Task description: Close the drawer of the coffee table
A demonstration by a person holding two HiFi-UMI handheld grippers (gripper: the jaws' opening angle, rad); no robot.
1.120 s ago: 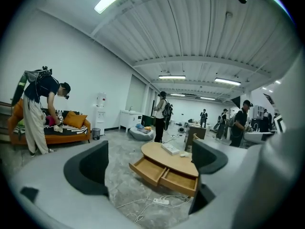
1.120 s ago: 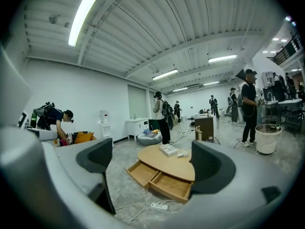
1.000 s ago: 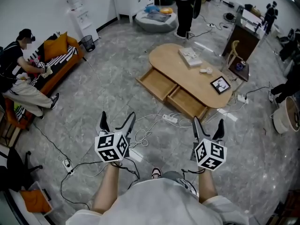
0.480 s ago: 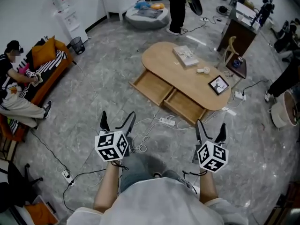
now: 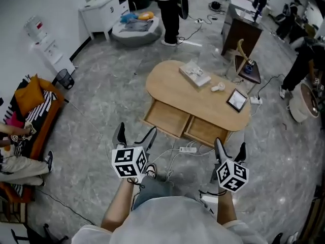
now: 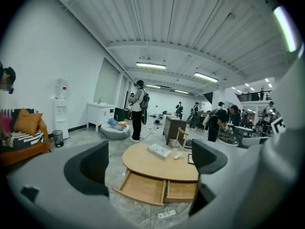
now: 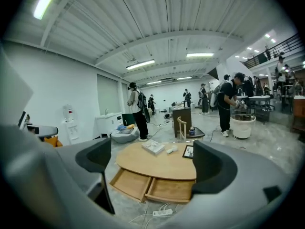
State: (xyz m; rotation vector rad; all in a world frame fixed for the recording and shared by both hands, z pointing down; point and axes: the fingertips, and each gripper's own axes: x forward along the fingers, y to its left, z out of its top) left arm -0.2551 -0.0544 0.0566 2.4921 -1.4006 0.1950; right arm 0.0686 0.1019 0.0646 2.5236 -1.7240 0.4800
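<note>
Nearing: coffee table (image 5: 203,93) sits mid-frame, closer than a second ago.
Drawers: left drawer (image 5: 165,120) and right drawer (image 5: 205,131) both pulled out, just below centre.
Left gripper (image 5: 136,132): jaws apart, empty.
Right gripper (image 5: 230,146): jaws apart, empty.
Meaning: approach under way; no push begun.

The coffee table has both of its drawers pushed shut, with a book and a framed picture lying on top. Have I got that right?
Not quite. Both drawers of the coffee table stand pulled open toward the person, as the head view shows. The book and the framed picture do lie on top.
</note>
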